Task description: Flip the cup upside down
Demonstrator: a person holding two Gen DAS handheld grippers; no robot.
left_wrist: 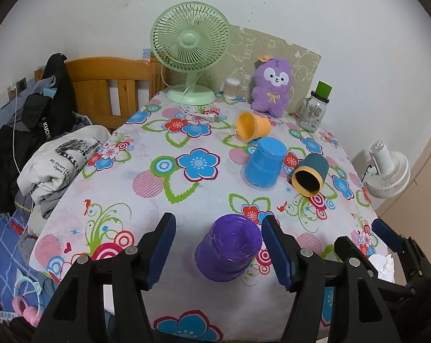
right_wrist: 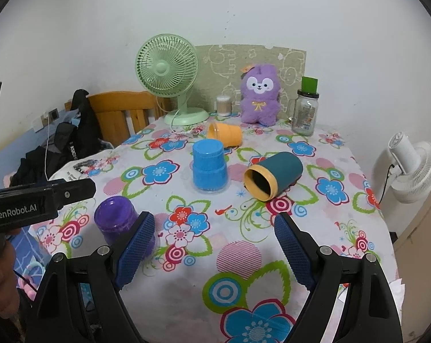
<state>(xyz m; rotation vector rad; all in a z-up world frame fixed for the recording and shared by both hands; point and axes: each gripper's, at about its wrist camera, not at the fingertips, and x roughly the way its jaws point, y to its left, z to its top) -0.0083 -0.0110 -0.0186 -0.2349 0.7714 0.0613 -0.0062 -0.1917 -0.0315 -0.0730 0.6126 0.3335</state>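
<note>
A: Why does the spread left gripper [left_wrist: 218, 245] frame the inverted purple plastic cup [left_wrist: 228, 247]?

B: Its fingers stand beside the cup without touching — it sits mouth-down near the edge of the flowered tablecloth [left_wrist: 147, 154].

A: And further right?

B: The inverted blue plastic cup [right_wrist: 209, 168], then the teal cup with yellow rim [right_wrist: 272, 175] lying sideways — still to flip, I think. The right gripper [right_wrist: 212, 245] is spread over bare cloth, with free room around.

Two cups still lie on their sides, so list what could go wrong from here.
1. The teal cup lies on its side with its mouth toward the camera; a nudge from the open right hand-held gripper may roll it.
2. The inverted purple cup sits between the left hand-held gripper's open fingers near the table's front edge; it could get knocked off.
</note>
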